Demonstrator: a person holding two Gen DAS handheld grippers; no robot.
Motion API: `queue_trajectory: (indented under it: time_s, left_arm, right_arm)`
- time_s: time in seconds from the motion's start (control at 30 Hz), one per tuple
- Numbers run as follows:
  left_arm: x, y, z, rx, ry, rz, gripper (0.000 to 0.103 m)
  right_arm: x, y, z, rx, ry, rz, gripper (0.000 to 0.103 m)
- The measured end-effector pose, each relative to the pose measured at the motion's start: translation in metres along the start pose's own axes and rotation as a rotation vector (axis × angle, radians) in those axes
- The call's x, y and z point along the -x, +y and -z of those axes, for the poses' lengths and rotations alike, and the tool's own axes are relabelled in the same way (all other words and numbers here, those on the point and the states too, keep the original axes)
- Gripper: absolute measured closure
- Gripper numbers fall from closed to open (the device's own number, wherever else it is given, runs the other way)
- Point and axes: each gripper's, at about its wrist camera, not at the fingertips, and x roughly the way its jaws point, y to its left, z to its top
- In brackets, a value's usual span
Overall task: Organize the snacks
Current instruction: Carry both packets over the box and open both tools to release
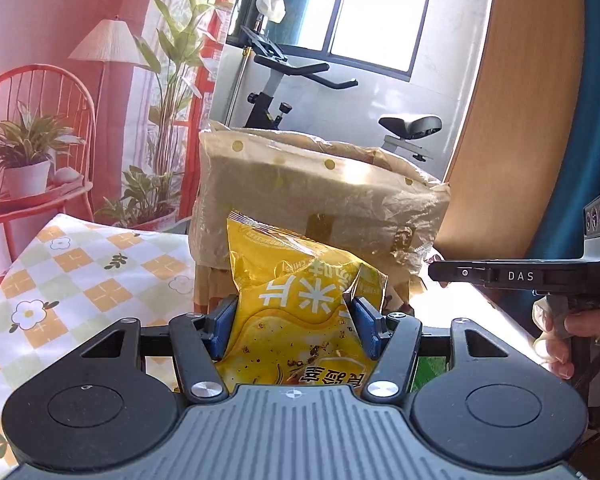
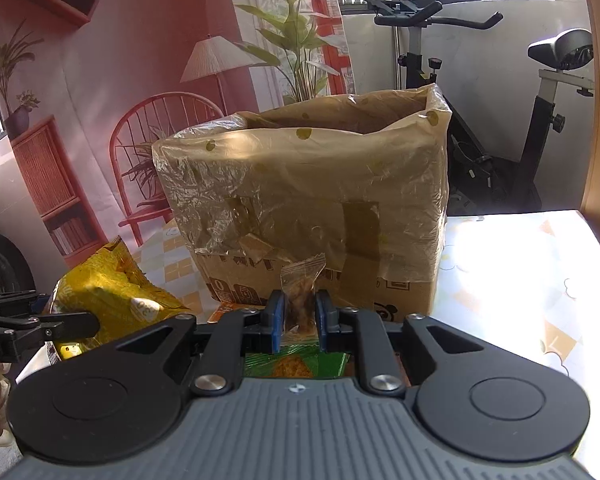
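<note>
snacks are held in both grippers, in front of a cardboard box (image 1: 320, 200) lined with dotted plastic film.

left wrist view: the left gripper (image 1: 296, 324) has its blue pads (image 1: 225, 326) pressed against both sides of a yellow chip bag (image 1: 300, 300), which is squeezed at the waist and stands upright between them. the bag is raised just in front of the box, its top edge overlapping the box's near wall. the box stands on a table under a checked floral tablecloth (image 1: 80, 272). at the right edge the other gripper's black body marked "das" shows, with a hand below it. an exercise bike (image 1: 284, 80) stands behind, by the window.

right wrist view: the right gripper (image 2: 298, 316) is nearly closed, its blue pads (image 2: 275, 320) clamped on a small clear snack packet (image 2: 302, 292) with brown contents, its crimped top sticking up. the packet is low in front of the box (image 2: 312, 200), whose top is open. a green packet (image 2: 296, 364) lies on the table beneath the fingers. the yellow chip bag (image 2: 108, 296) shows at left.
</note>
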Motion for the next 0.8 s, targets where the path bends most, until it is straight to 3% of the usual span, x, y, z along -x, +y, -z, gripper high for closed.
queue_trajectory:
  time_s: [0.23, 0.4, 0.63, 0.8]
  left_arm:
    - [-0.010, -0.011, -0.062, -0.037, -0.133, -0.025, 0.041]
    - [-0.034, -0.023, -0.111, -0.071, -0.201, -0.046, 0.041]
    - [-0.109, -0.030, -0.168, -0.091, -0.157, -0.144, 0.040]
    - [-0.152, -0.026, -0.170, -0.116, -0.074, -0.198, 0.040]
  right_arm:
    - [0.010, 0.003, -0.051, 0.026, -0.119, -0.029, 0.085]
    - [-0.002, 0.003, -0.092, 0.076, -0.181, -0.002, 0.085]
    - [-0.059, -0.015, -0.125, 0.016, -0.120, 0.074, 0.085]
    - [-0.090, -0.031, -0.125, 0.000, -0.034, 0.143, 0.085]
